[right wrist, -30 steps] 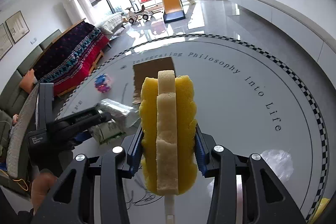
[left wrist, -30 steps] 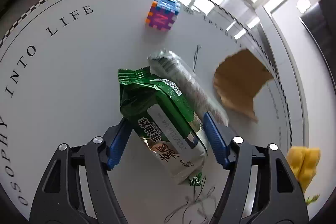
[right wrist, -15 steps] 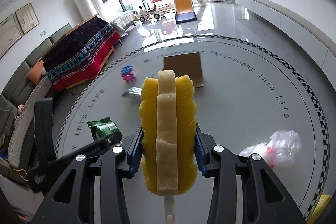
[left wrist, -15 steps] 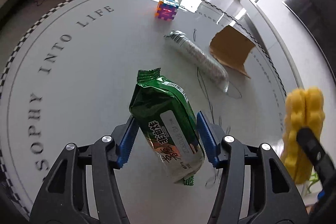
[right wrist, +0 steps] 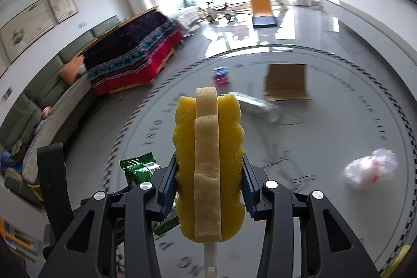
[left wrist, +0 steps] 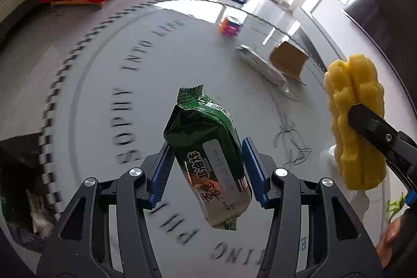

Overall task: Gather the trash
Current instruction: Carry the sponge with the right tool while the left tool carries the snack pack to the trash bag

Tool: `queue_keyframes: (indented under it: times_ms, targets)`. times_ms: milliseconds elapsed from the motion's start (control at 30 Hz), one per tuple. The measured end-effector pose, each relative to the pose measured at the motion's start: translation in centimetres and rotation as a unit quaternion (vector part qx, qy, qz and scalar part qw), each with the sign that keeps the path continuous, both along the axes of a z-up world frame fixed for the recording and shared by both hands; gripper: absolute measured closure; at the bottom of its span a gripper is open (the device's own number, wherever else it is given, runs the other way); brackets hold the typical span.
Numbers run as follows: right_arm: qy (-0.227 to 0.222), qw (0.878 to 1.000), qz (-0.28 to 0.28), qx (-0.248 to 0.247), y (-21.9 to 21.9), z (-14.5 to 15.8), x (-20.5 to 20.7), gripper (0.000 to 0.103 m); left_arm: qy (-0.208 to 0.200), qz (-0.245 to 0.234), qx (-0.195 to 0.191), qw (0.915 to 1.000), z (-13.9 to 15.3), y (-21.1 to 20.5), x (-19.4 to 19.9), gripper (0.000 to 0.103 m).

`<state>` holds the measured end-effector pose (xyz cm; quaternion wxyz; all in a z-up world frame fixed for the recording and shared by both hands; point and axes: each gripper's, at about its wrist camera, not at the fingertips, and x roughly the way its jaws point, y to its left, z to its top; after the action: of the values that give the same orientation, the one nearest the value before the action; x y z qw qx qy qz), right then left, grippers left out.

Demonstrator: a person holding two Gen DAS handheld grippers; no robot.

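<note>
Round grey lettered worktop (left wrist: 86,100) lay below; left tool (left wrist: 206,171) clenched green foil snack packet (left wrist: 208,158), right tool (right wrist: 209,189) clenched yellow sponge (right wrist: 208,160).

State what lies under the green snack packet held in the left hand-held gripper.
Under the green snack packet, clamped in the left hand-held gripper, only the round grey table with its printed lettering shows. The patch directly beneath the packet is covered.

One snack packet (left wrist: 208,160), one sponge (right wrist: 208,168) — one cardboard piece (right wrist: 286,81).
</note>
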<state>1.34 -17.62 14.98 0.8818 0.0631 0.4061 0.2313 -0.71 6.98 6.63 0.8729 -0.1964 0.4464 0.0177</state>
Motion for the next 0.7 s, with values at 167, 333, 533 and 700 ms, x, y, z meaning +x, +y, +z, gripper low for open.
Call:
queue_keyframes:
  times_ms: [167, 333, 533, 700]
  targets:
    - [-0.004, 0.999, 0.039, -0.004, 3.9, 0.2, -1.9, 0.059, -0.007, 0.032, -0.003, 0.9994, 0.3, 3.6, -3.5, 0.051]
    - [-0.008, 0.996, 0.09, -0.009, 8.7, 0.4, -4.1, 0.059, -0.017, 0.07, 0.009, 0.9974, 0.6, 7.4, -7.8, 0.051]
    - [-0.009, 0.987, 0.163, -0.009, 14.7, 0.6, -7.6, 0.059, -0.021, 0.121, 0.025, 0.9921, 0.8, 12.2, -13.2, 0.051]
    - [-0.012, 0.973, 0.23, -0.014, 19.6, 0.2, -11.6, 0.059, -0.02, 0.178, 0.044, 0.9829, 0.8, 16.1, -17.8, 0.051]
